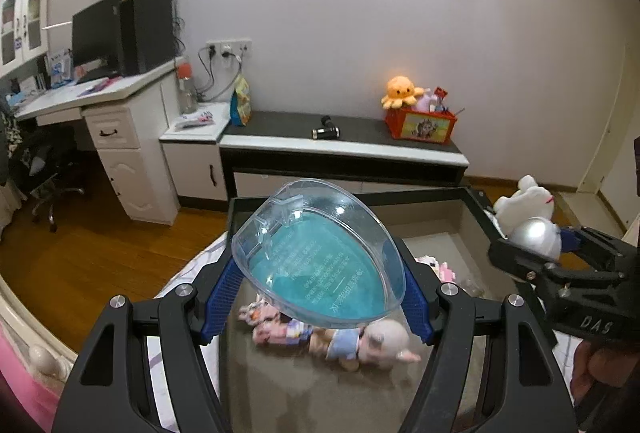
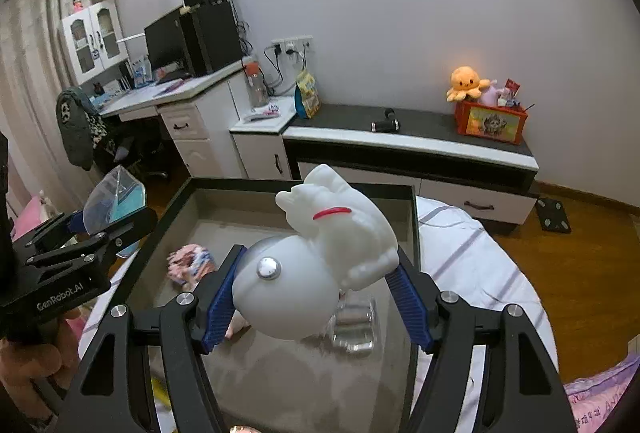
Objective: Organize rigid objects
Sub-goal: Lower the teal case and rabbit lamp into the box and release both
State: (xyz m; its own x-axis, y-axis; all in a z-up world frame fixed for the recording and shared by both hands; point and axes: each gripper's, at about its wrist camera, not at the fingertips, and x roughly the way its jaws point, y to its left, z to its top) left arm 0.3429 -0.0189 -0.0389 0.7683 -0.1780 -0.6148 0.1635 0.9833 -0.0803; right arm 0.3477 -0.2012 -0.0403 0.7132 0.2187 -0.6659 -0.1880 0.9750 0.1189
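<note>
My left gripper (image 1: pixel 316 269) is shut on a clear plastic teardrop case with a teal bottom (image 1: pixel 320 257) and holds it above the grey storage box (image 1: pixel 420 229). It also shows in the right wrist view (image 2: pixel 114 199) at the left. My right gripper (image 2: pixel 316 281) is shut on a white cat figure with a red collar on a round silver base (image 2: pixel 320 253), above the same box (image 2: pixel 224 201). The cat also shows in the left wrist view (image 1: pixel 528 217) at the right. In the box lie a pink-haired doll (image 1: pixel 360 341), colourful small toys (image 2: pixel 188 261) and a clear container (image 2: pixel 356 325).
The box sits on a bed with a striped white sheet (image 2: pixel 472 249). Behind stands a low black-topped cabinet (image 1: pixel 352 137) with a black flashlight (image 1: pixel 326 131) and a red toy box with an orange octopus plush (image 1: pixel 420 117). A white desk with a monitor (image 1: pixel 100 37) is at the left.
</note>
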